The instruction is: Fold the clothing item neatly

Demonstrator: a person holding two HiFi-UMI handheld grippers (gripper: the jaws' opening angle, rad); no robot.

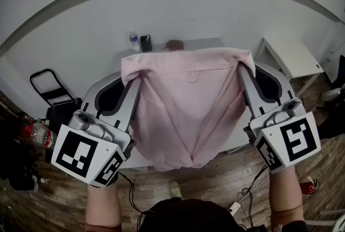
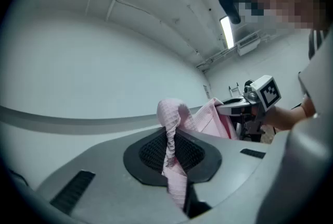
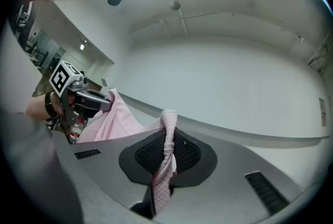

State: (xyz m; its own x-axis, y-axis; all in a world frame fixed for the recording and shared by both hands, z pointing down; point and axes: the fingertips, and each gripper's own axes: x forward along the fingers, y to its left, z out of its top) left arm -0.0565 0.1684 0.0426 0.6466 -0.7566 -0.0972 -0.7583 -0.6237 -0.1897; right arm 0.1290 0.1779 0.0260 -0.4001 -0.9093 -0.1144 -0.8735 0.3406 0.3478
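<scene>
A pale pink waffle-knit shirt (image 1: pixel 186 109) hangs in the air in front of me, stretched between both grippers above the white table (image 1: pixel 205 43). My left gripper (image 1: pixel 132 75) is shut on the shirt's upper left corner, and a bunched fold of the pink shirt (image 2: pixel 171 150) is pinched between its black pads. My right gripper (image 1: pixel 245 66) is shut on the upper right corner, with a twisted strip of the shirt (image 3: pixel 165 160) clamped in its jaws. The hem hangs down toward the table's near edge.
At the table's far edge stand a water bottle (image 1: pixel 133 41) and a dark cup (image 1: pixel 145 42). A white side table (image 1: pixel 294 55) is at the right, a black hand cart (image 1: pixel 47 89) at the left. Cables lie on the wood floor (image 1: pixel 245 193).
</scene>
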